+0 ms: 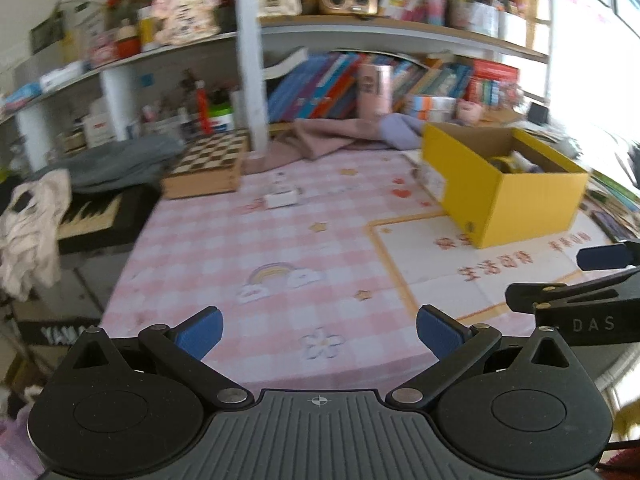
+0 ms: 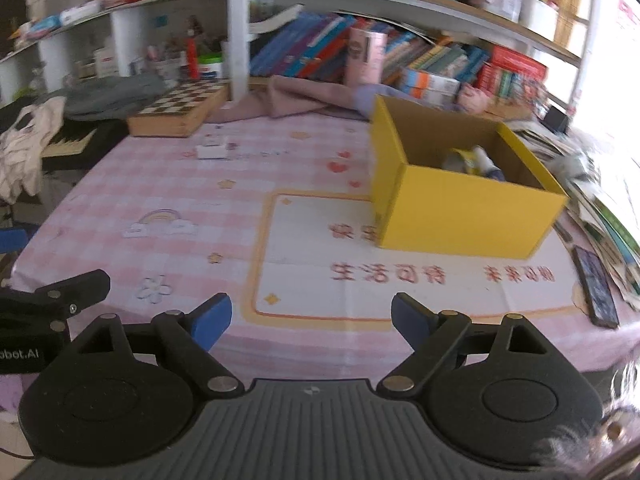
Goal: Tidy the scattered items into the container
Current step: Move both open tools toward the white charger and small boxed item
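Nearest the cameras, left gripper: the left gripper (image 1: 319, 334) hangs over the near edge of the pink checked tablecloth (image 1: 224, 248), blue pads spread wide, nothing between them
Right gripper: the right gripper (image 2: 311, 322) is level with it on the right, pads equally wide apart and empty, above the white printed panel (image 2: 360, 248) of the cloth
Mid table, container: the yellow box (image 2: 468, 208) stands open-topped at the right, partly on the printed panel; several items already lie inside, too blurred to name
Remaining loose item: a small white object (image 1: 282, 199) sits on the cloth towards the far side, well apart from the box and near the chessboard case (image 1: 208, 168); its kind cannot be made out
Right edge: a dark phone (image 2: 596, 292) lies at the cloth's border; whether it counts as scattered is unclear
Far side: folded pink cloth (image 1: 320, 136), then shelves of books
Step in hand, judged: between picks, both tools unloaded
Next move, judged: reach far forward to the white object, most naturally with the left tool, close on it squarely, then carry it across to the box
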A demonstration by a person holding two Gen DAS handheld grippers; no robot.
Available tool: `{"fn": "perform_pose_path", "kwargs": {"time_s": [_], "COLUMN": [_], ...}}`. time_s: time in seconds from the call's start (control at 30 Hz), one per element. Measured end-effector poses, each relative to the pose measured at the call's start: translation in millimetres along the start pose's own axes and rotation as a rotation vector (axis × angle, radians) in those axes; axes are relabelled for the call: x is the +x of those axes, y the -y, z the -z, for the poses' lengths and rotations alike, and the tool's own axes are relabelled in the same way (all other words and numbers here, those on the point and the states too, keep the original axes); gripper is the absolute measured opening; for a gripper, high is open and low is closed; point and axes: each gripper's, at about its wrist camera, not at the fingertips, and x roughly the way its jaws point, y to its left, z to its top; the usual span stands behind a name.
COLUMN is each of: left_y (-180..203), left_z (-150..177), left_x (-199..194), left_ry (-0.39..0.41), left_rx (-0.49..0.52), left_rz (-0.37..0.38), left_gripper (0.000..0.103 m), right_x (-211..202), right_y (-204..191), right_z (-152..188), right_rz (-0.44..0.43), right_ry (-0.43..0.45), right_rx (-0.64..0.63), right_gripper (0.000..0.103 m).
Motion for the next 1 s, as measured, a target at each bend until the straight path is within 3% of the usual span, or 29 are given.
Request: {"fn": "perform_pose_path", "kwargs": {"time_s": [0.43, 1.0], "left_y": [-25.5, -22.0], "left_z": [2.3, -39.6], "left_x": [1.8, 73.8], "left_ry": [-0.013, -0.056], "left_rx": [-0.084, -0.068], "left_rz": [-0.081, -0.091], "left_gripper": [0.103, 0.103], "right_x": [18.5, 93.5], "right_y": [-32.5, -16.2], "right_z": [-15.2, -68.7], "right_rz": [-0.092, -0.12], "right_ry": [-0.003, -0.033], "right_rx": [-0.115, -0.124], "right_gripper": [0.09, 0.091]}}
